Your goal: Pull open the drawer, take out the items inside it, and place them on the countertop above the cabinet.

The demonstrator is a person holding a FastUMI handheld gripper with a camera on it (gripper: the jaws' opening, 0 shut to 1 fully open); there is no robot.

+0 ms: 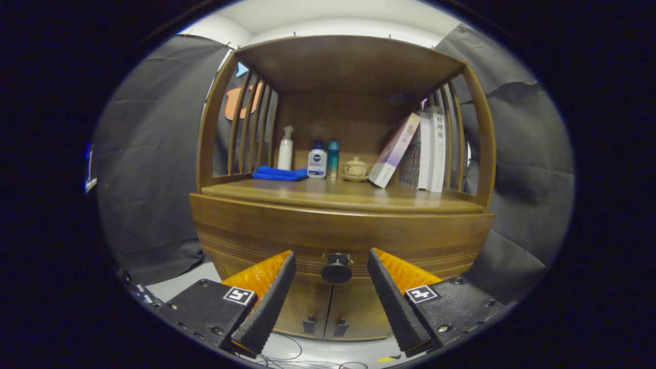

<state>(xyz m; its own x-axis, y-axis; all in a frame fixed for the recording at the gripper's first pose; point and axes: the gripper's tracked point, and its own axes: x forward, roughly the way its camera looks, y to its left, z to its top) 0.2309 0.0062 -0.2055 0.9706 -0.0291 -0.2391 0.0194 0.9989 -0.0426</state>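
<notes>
Ahead, spread fingers (331, 261) flank drawer knob (336, 268); bottles (317, 160), books (430, 148) crowd countertop (328, 195).

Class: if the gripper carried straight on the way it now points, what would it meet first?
Most likely the round dark knob on the wooden drawer front; it sits between the open gripper's fingers, though depth is unclear.

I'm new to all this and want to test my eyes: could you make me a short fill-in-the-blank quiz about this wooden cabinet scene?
1. The gripper is ____, fingers either side of the round dark drawer knob.
2. The wooden drawer is ____.
3. The folded blue cloth lies on the ____.
4. The leaning purple-and-white book rests against upright ____.

Answers: open; closed; countertop; books
</notes>
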